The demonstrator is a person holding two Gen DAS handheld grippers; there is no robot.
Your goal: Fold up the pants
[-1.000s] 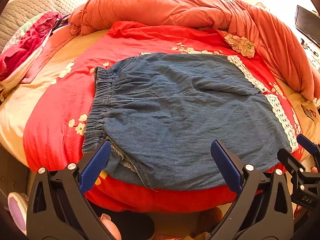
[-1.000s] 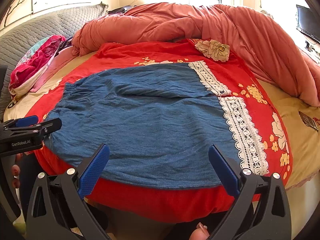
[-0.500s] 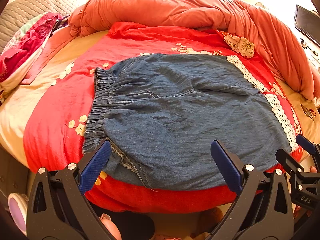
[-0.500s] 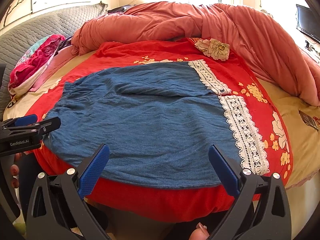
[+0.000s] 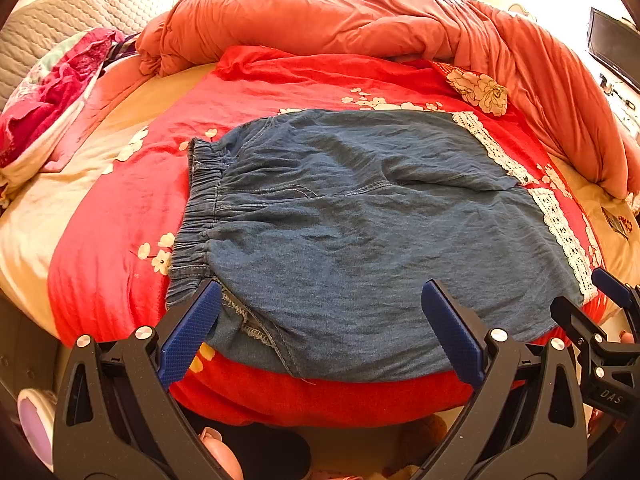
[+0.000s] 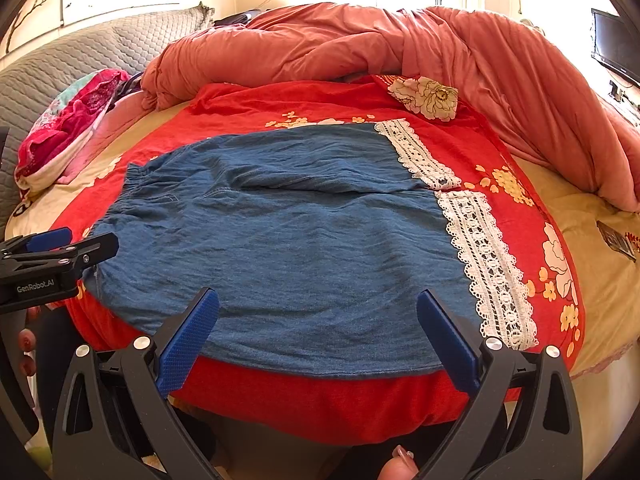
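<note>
Denim pants (image 5: 360, 232) lay flat on the red sheet (image 5: 120, 216), waistband left, lace hems right; left gripper (image 5: 320, 332) and right gripper (image 6: 318, 332) hovered wide open, empty, best pinching both near-edge corners evenly together.

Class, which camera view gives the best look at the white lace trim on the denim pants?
The right wrist view: the lace trim on the pants lies large and near, its pattern plain. In the left wrist view the trim is narrow, squeezed toward the right edge.
</note>
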